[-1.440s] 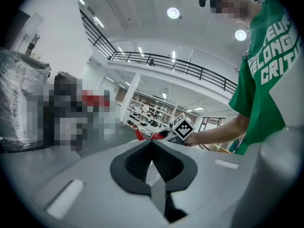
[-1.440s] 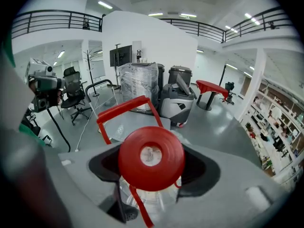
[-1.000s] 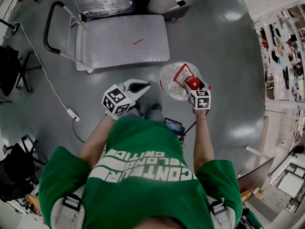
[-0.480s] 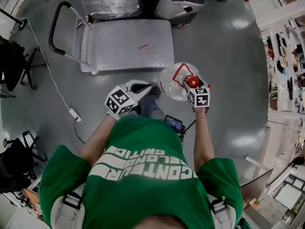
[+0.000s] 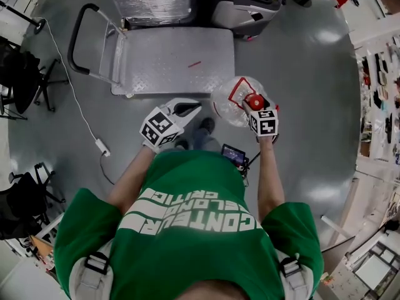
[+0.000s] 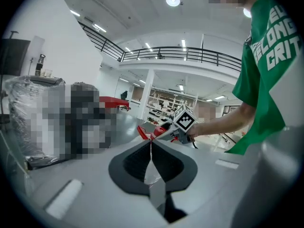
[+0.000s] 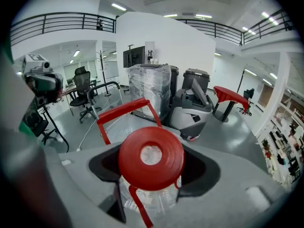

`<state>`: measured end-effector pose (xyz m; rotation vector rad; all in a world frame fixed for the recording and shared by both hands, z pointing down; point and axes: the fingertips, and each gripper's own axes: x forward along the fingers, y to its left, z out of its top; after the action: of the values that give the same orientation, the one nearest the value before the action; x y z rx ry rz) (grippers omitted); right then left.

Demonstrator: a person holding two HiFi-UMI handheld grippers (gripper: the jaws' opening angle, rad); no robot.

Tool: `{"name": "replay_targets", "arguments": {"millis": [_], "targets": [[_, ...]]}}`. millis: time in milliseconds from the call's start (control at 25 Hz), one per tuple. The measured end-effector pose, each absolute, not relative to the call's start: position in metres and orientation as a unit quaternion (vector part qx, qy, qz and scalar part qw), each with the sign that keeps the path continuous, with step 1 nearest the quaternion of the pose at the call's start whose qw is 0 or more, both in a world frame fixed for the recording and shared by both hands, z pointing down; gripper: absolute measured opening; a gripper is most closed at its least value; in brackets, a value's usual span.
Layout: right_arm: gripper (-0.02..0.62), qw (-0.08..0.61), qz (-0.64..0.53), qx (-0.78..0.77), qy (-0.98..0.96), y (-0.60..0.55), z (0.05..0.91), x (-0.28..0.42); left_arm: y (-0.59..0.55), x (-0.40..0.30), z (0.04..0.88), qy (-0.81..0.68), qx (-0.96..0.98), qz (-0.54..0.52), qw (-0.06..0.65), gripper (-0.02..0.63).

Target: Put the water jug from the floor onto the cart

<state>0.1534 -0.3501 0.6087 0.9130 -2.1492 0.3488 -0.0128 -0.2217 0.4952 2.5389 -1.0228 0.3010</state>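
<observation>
Head view showed the water jug (image 5: 232,105) at one o'clock, its neck grasped by the right gripper (image 5: 255,107); the cart (image 5: 162,61) lay at eleven. The left gripper (image 5: 186,109) was clenched, empty. Best carried upright, then lowered squarely onto the deck

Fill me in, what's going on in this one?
A person in a green shirt works two handheld grippers. The right tongs are clamped on the neck of the clear water jug, just under its red cap. The left tongs are shut and empty, held beside it. The flat cart stands just ahead of the person, and the jug is not on it yet.
</observation>
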Motion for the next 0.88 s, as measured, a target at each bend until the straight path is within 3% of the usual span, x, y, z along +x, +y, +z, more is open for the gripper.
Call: {"name": "replay_targets", "arguments": {"millis": [880], "targets": [[0.304,0.386,0.118,0.276,-0.873,-0.455,0.625,0.131,-0.303,-0.006,0.508,-0.427,0.865,0.142,0.221,0.012]]}}
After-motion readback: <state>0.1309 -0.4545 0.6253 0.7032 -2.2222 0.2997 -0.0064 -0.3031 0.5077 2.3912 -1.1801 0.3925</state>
